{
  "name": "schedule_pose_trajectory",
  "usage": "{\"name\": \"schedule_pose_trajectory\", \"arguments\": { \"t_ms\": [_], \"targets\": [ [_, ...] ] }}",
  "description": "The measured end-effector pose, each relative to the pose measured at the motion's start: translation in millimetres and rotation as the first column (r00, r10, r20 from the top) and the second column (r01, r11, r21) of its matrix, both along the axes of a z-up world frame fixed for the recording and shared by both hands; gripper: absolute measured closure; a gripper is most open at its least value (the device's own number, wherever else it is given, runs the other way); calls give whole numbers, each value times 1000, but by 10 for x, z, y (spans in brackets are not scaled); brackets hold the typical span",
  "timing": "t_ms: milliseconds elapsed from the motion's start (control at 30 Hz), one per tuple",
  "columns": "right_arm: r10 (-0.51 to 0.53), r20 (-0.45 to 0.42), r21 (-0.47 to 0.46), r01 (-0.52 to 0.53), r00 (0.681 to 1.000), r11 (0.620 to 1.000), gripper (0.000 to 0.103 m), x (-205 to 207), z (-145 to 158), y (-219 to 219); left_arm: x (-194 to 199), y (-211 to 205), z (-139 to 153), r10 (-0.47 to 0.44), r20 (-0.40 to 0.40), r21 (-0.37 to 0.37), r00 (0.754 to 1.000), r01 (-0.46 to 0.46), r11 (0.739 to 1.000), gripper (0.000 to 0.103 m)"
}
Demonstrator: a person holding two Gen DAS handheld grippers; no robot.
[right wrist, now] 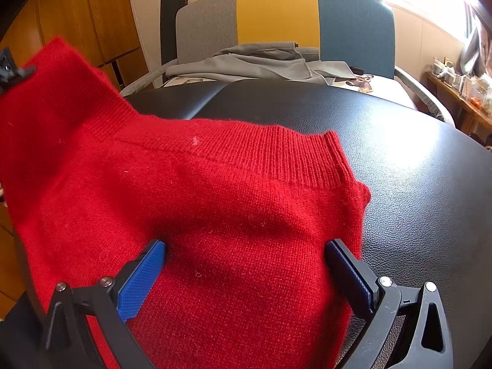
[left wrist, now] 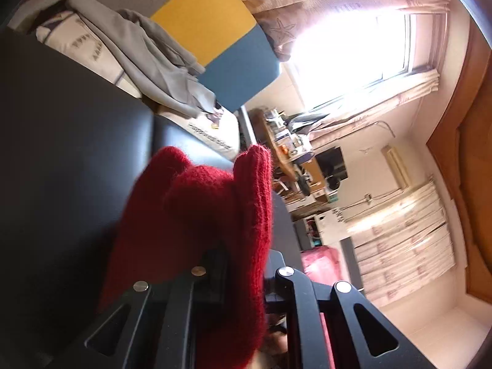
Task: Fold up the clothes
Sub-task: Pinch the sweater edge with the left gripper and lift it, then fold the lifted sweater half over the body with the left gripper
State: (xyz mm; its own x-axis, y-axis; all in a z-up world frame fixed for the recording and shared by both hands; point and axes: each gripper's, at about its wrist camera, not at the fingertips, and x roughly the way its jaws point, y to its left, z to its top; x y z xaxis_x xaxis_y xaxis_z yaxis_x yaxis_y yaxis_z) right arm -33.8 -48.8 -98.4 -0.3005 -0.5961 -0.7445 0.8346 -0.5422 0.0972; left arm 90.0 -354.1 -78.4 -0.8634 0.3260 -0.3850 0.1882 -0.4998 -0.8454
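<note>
Nearest, right gripper (right wrist: 246, 272) spread wide, blue ribbed pads astride fuzzy red knit sweater (right wrist: 196, 203) draped over black pebbled-leather surface (right wrist: 415, 184). Left gripper (left wrist: 236, 264) clamped on a bunched fold. Farther, crumpled grey cloth (right wrist: 261, 64) on the chair (right wrist: 276, 15).

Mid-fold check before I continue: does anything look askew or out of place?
The red sweater is lopsided: its left side is lifted off the black surface by the left tool, while the rest lies flat. The right tool is open. No damage visible.
</note>
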Motion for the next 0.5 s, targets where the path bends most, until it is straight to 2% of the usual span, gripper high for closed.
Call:
{"name": "schedule_pose_trajectory", "arguments": {
  "t_ms": [100, 200, 333, 500],
  "targets": [
    [0, 1, -4, 0, 1000, 1000, 0, -2, 0, 6, -238, 232, 41, 15, 4, 54, 1000, -15, 998, 91],
    [1, 4, -10, -1, 1000, 1000, 0, -8, 0, 12, -542, 482, -7, 37, 43, 87, 998, -41, 995, 91],
    [1, 9, -16, -1, 1000, 1000, 0, -17, -2, 20, -882, 810, -150, 33, 105, 107, 994, -44, 993, 91],
    [1, 13, -27, -1, 1000, 1000, 0, -23, -4, 29, -1263, 1232, -181, 1, 149, 80, 989, -13, 997, 91]
  ]
}}
